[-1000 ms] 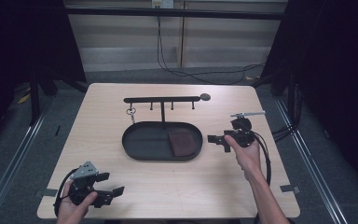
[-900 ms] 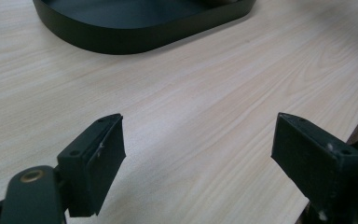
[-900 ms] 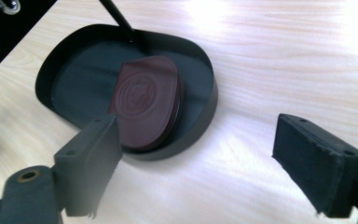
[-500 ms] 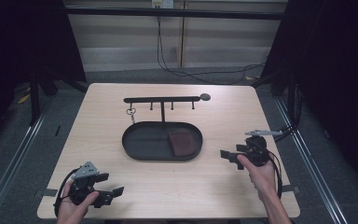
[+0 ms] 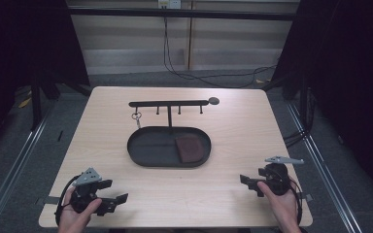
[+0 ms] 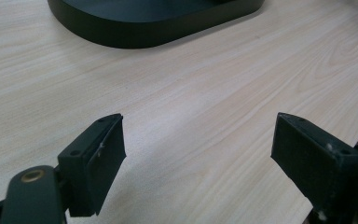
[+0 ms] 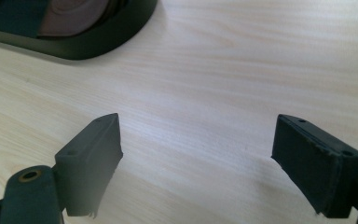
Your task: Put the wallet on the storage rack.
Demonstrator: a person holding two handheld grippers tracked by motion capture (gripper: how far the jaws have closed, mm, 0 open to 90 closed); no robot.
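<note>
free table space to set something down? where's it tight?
Bare wood on the table left of the oval tray, right of it toward the far right corner, and along the near edge between the left gripper and right gripper. Tight at centre: the tray holds a brown wallet, with the hook rack over its far side.

One oval tray, one brown wallet, one hook rack, one key ring, two grippers.

My table: pale wood-grain laminate, smooth, slight sheen. Tray: matt black, looks like metal w/ smooth rim. Wallet in it: brown, leather-like, dull. Rack: thin matt black metal. My left gripper & right gripper: matt black plastic, pad edges scuffed.
</note>
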